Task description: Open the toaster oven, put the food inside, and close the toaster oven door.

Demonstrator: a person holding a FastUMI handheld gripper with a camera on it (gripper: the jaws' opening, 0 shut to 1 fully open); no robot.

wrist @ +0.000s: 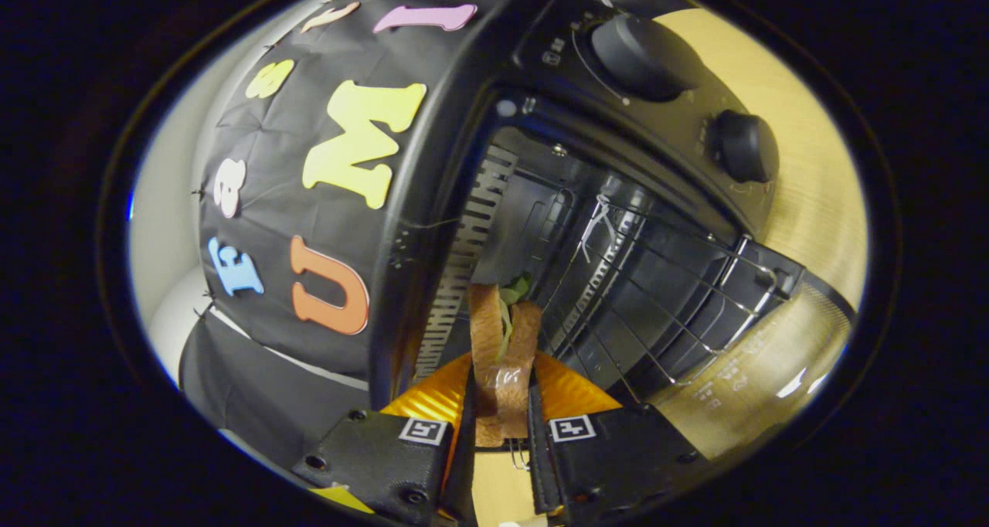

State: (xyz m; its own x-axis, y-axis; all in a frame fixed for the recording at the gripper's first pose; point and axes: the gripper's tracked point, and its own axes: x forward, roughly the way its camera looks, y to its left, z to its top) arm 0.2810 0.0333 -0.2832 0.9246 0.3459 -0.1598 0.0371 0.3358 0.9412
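The jaws of the gripper are closed on a sandwich, both fingers pressing its bread slices from either side, with green leaves showing at its far end. The sandwich reaches into the mouth of the toaster oven, whose door hangs open. A wire rack sits inside, apparently just beside the sandwich. Two knobs are on the oven's front. The oven rests on a wooden surface.

Sandwich base (behind tongs) hidden
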